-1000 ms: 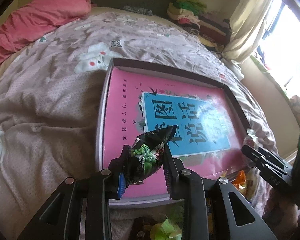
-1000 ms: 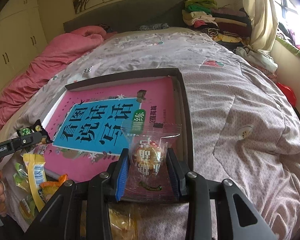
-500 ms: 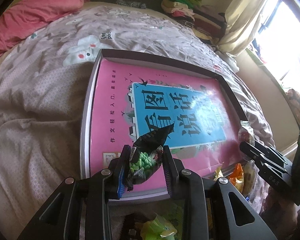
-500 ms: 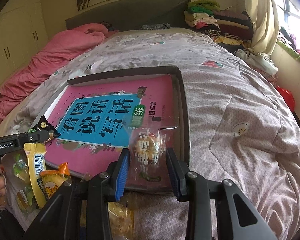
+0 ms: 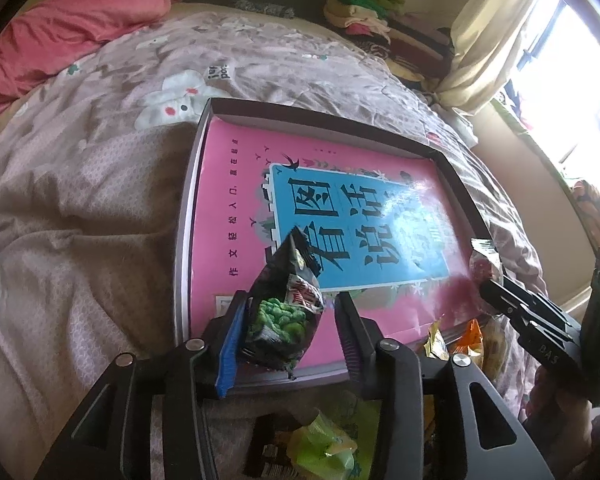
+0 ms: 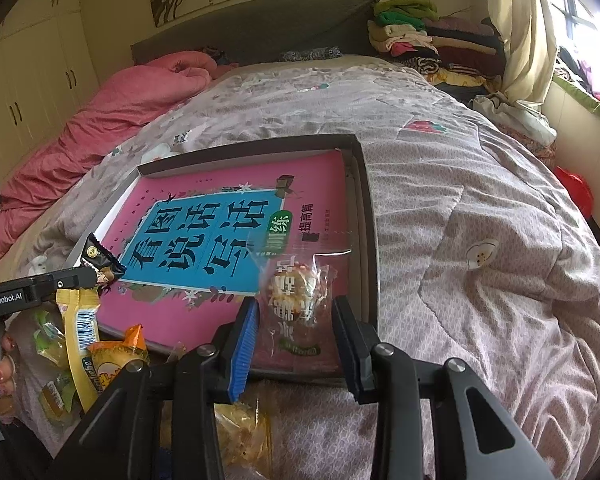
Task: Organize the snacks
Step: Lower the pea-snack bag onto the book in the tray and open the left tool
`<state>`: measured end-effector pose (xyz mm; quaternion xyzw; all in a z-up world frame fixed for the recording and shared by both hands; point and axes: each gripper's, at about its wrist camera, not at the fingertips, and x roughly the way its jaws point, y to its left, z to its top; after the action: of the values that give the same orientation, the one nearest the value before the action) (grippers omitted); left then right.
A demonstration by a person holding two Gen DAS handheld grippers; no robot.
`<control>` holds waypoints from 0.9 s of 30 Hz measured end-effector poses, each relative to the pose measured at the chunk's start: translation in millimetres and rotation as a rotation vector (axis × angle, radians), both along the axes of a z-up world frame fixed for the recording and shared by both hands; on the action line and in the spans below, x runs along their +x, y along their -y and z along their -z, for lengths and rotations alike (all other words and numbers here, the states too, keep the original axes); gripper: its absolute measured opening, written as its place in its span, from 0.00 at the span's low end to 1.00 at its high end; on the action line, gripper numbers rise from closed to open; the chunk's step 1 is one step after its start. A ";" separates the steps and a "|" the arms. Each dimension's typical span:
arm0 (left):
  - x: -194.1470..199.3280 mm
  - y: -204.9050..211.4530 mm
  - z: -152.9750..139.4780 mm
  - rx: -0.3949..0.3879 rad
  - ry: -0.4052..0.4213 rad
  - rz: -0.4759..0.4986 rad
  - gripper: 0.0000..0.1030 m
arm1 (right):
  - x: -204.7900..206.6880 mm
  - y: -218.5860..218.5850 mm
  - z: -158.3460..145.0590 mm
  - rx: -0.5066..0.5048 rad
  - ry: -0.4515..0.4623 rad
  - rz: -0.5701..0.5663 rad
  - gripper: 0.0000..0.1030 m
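We hold two grippers over a shallow tray (image 5: 452, 168) that lies on the bed (image 5: 80, 208), its floor covered by a pink and blue book (image 5: 236, 208).

Our left gripper (image 5: 286, 326) has just been opening its fingers. The green pea packet (image 5: 284, 312) sits between them over the near edge of the tray: it leans against the blue-padded left finger (image 5: 230, 344), and a gap shows between it and the right finger (image 5: 350, 340), so the fingers stand apart and no longer clamp it. In the right wrist view the packet's black top (image 6: 100, 260) pokes out past the gripper (image 6: 82, 278).

Our right gripper (image 6: 294, 340) has its fingers clamped on a clear packet (image 6: 300, 292) with a round golden snack inside, over the tray's near right corner. From the left wrist view this packet (image 5: 485, 266) shows at the tip of the right gripper (image 5: 490, 296).

On the bed in front of the tray lie loose snacks: a yellow packet (image 6: 78, 332), an orange one (image 6: 120, 356) and a light green one (image 5: 324, 448). A pink blanket (image 6: 112, 120) lies bunched on the bed's far left, and folded clothes (image 6: 420, 36) are stacked by the curtain (image 6: 528, 28).
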<state>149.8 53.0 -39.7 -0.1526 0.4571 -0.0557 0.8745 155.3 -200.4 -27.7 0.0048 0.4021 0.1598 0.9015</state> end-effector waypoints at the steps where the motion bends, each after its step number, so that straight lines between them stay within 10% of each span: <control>1: -0.9 -0.6 -0.8 -0.002 0.002 -0.001 0.50 | 0.1 0.0 -0.3 0.002 0.000 0.001 0.37; 27: -17.3 -11.8 -27.5 -0.007 0.079 -0.023 0.69 | -3.6 17.4 -14.1 0.090 0.041 0.037 0.45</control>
<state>132.5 64.9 -12.2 -0.1586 0.4200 -0.0532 0.8920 151.7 -217.8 -13.5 0.0496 0.3757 0.1613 0.9112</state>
